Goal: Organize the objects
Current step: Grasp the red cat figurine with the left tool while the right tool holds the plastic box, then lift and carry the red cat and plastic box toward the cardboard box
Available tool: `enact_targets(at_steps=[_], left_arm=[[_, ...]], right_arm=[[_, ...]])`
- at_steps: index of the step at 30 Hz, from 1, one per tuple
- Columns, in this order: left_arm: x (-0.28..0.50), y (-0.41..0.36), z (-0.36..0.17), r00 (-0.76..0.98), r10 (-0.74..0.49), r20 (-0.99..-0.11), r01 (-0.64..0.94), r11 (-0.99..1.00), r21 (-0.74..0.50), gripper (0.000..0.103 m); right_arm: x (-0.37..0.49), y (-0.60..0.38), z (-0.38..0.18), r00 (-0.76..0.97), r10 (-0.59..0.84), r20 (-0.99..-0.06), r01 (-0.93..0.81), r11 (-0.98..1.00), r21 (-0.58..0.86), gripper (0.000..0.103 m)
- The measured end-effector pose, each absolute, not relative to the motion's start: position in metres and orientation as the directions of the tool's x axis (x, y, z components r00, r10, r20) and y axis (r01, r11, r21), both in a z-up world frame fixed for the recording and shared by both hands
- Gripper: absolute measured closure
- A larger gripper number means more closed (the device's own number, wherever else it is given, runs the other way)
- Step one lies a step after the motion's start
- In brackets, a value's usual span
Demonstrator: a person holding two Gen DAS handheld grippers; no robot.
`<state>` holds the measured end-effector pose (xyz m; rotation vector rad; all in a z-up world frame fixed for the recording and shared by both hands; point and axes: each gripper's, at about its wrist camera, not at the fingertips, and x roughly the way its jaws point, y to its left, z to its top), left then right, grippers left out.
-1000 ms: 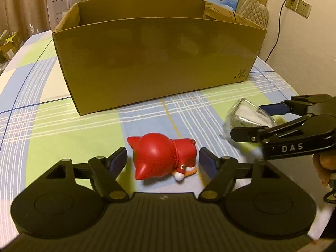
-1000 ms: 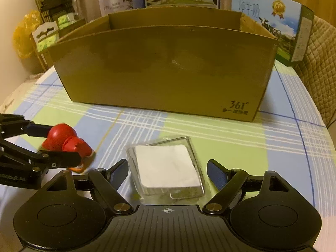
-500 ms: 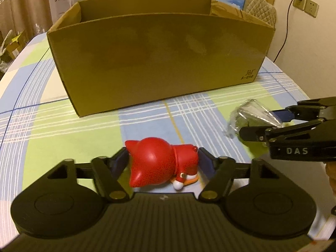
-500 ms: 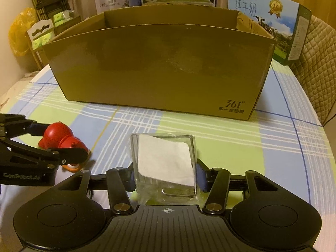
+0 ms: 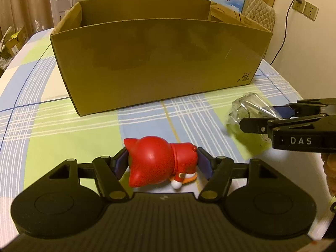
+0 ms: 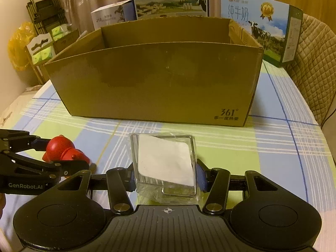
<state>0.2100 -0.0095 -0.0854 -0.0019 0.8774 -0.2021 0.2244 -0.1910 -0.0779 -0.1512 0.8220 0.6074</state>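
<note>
Tablecloth (image 5: 63, 130) in blue, green and white check covers the whole work surface, and on it, straight ahead of both grippers, stands the open cardboard box (image 5: 159, 63) with its long side facing them and its top rim well above where either held thing now sits; I judge the coming move turns on that height, since each load has to rise over the near wall before it can go forward and down inside. Behind the box stand milk cartons (image 6: 258, 21) and a humidifier box (image 5: 69, 4), so room beyond is closed, while the strip of cloth between grippers and box is bare. Nothing can be seen of the box floor from these views. The left gripper (image 5: 161, 163) is clamped on the red cat figurine (image 5: 159, 163), which lies on its side with its long axis across the jaws, head toward the left finger and feet toward the right, low over or just touching the cloth; I cannot tell which. The right gripper (image 6: 163, 178) is closed on the clear plastic packet (image 6: 166, 166) with a white square insert, gripped by its side edges and tilted up toward the camera. The two grippers sit side by side, about equally near the box, the left facing its left half and the right its right half, so they need not cross
</note>
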Motion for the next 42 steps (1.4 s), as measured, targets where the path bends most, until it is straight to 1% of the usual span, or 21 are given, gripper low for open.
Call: enact_targets(at_steps=[42], left_arm=[[0.199, -0.020, -0.055, 0.654, -0.197, -0.730, 0.198, 0.976, -0.086, 0.039]], right_arm=[[0.217, -0.191, -0.065, 0.536, 0.480, -0.694, -0.569, 0.813, 0.123, 0.053]])
